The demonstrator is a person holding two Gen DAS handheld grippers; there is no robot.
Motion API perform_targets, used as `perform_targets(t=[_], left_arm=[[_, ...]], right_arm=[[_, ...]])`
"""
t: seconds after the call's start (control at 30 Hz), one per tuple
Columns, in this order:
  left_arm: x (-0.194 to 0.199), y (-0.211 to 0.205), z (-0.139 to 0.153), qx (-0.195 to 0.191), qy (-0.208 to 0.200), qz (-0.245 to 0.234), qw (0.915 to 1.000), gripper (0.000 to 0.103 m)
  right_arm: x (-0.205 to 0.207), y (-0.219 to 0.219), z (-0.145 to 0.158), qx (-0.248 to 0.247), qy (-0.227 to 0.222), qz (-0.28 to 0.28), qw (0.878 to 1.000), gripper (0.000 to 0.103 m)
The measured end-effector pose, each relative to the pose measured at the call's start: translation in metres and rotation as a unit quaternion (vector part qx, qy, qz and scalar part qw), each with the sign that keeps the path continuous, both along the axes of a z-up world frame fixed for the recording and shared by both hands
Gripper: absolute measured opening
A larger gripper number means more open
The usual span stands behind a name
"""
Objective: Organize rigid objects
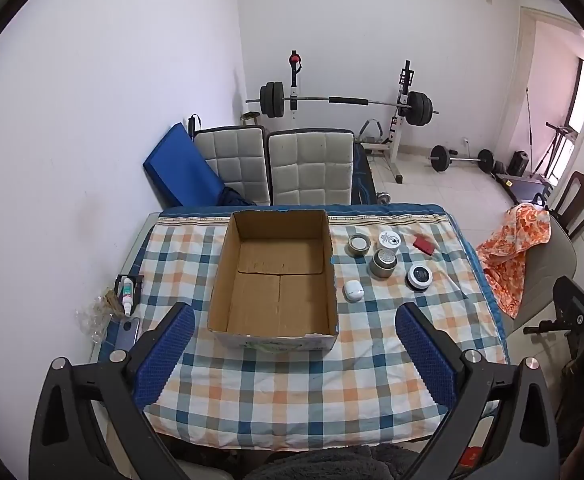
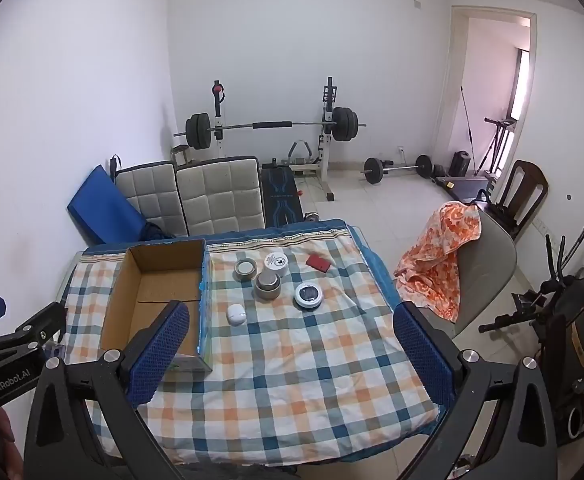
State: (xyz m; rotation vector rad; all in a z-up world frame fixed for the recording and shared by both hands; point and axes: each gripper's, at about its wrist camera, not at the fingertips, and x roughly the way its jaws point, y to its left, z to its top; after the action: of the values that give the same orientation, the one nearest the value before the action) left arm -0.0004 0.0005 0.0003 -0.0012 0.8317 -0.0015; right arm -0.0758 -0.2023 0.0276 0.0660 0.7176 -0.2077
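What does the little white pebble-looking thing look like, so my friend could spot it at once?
Start at the open cardboard box on the checked tablecloth. Just to its right lies a small white case, rounded and smooth. It is the nearest of the small things; the others behind it are flat round tins or a red card.

My pads (image 1: 164,354) are blue textured rubber on matt black plastic. The box (image 1: 228,280) is plain brown cardboard; the tablecloth (image 1: 292,392) is checked woven cloth.
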Motion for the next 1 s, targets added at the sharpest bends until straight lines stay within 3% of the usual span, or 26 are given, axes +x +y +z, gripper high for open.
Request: perform_targets(t=[1.0], left_arm=[[0.003,0.006,-0.007,0.010,0.000,0.004,0.9999,0.103]], right_arm=[[0.003,0.004,-0.005,0.001,0.004,0.000,1.000,0.103]])
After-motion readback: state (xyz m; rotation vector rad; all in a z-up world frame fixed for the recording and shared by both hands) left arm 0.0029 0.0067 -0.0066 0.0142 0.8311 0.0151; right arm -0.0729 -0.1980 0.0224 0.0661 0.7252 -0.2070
